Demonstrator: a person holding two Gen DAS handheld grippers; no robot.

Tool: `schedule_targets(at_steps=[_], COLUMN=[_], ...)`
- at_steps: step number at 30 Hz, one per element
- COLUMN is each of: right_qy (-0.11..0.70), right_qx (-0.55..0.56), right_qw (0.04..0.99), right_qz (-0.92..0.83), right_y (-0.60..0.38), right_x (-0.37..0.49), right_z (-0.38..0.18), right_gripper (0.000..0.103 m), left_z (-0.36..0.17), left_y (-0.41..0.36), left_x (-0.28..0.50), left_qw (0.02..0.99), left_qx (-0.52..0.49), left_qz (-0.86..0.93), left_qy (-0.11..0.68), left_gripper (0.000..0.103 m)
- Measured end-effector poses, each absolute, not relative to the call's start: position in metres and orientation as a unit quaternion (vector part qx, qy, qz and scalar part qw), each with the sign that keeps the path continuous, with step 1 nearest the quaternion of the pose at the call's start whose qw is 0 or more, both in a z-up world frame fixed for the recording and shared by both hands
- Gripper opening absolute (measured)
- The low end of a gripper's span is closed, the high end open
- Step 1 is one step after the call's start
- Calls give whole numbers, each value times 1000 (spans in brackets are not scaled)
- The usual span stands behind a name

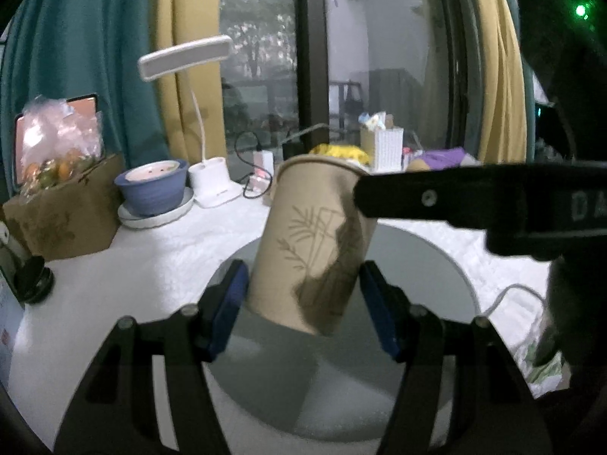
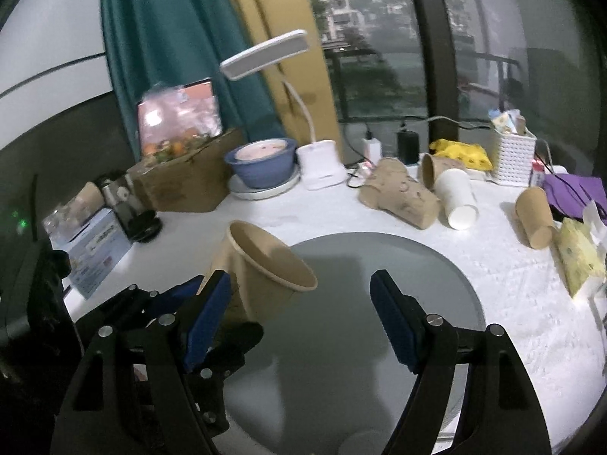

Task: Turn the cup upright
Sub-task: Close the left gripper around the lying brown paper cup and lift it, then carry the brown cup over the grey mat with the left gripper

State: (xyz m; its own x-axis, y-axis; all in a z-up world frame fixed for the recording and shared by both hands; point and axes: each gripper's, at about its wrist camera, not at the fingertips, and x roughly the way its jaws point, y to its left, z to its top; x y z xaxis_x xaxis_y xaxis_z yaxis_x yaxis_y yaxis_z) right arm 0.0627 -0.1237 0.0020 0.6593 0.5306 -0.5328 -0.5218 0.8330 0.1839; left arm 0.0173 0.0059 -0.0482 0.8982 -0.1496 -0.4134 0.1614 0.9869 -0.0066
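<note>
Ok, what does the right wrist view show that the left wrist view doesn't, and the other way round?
Only the right wrist view shows the cup's open mouth, the spare cups lying on their sides behind the mat, and the left tool closed on the cup from outside. Only the left wrist view shows the bamboo print on the cup's wall and the right tool's finger crossing near the rim. Both show the tan cup, the grey round mat, the desk lamp and the blue bowl.
</note>
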Motion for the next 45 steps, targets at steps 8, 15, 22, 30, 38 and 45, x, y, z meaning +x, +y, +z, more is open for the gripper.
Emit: schedule_targets(at_steps=[8,15,22,30,38,45], right_qy=[291,279,294,311,347,359], right_qx=[14,44,89,99,110,118], right_qw=[905,901,881,888,882,877], right_qz=[309,329,361,325,300,296], right_y=[-116,-125,-132,-141,-151,-151], right_x=[45,37,42,52,67,72], right_z=[8,18,16,1,-28,-35], right_gripper=[80,82,82,82,82,82], left_z=[-49,-36,-34,-56,-66,-73], left_y=[18,22,11,-4,-11,10], left_x=[-2,-24,-28,-3,4,12], left_qw=[975,975,972,971,965,961], left_qx=[-31,-66,-65,-32,-21,-15], left_qz=[-114,-169,-194,-172,-178,-126], left_qy=[186,127,115,160,190,247], left_gripper=[63,62,62,56,56,67])
